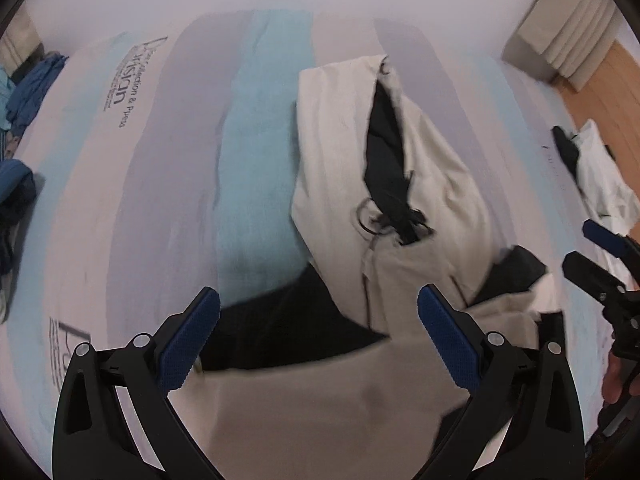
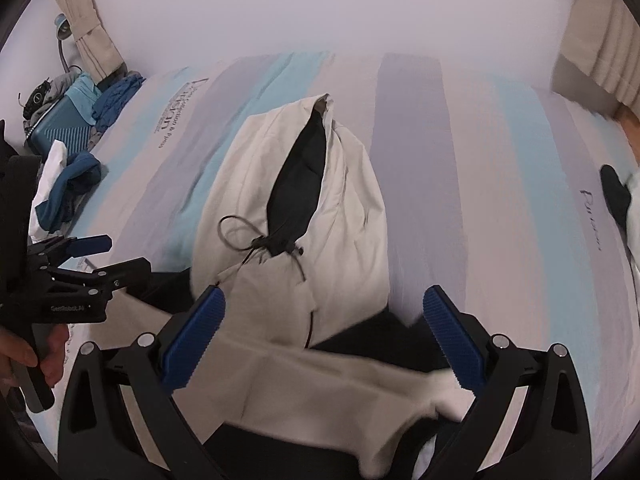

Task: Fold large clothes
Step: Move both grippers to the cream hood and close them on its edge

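Note:
A large cream hooded jacket (image 1: 340, 152) with black lining and a black drawcord lies on the striped bed; in the right wrist view the jacket (image 2: 344, 216) shows its hood pointing away. My left gripper (image 1: 318, 320) is open and empty, just above the jacket's near part. My right gripper (image 2: 324, 320) is open and empty over the jacket's lower body. Each gripper shows in the other's view, the right gripper (image 1: 588, 252) at the right edge and the left gripper (image 2: 108, 256) at the left edge, both open.
The bed sheet (image 2: 480, 184) has blue, lilac and white stripes. Blue clothes (image 2: 76, 184) and a teal suitcase (image 2: 60, 128) sit at the left side. Another white and black garment (image 1: 600, 172) lies at the right edge. A beige headboard (image 1: 568, 40) stands far right.

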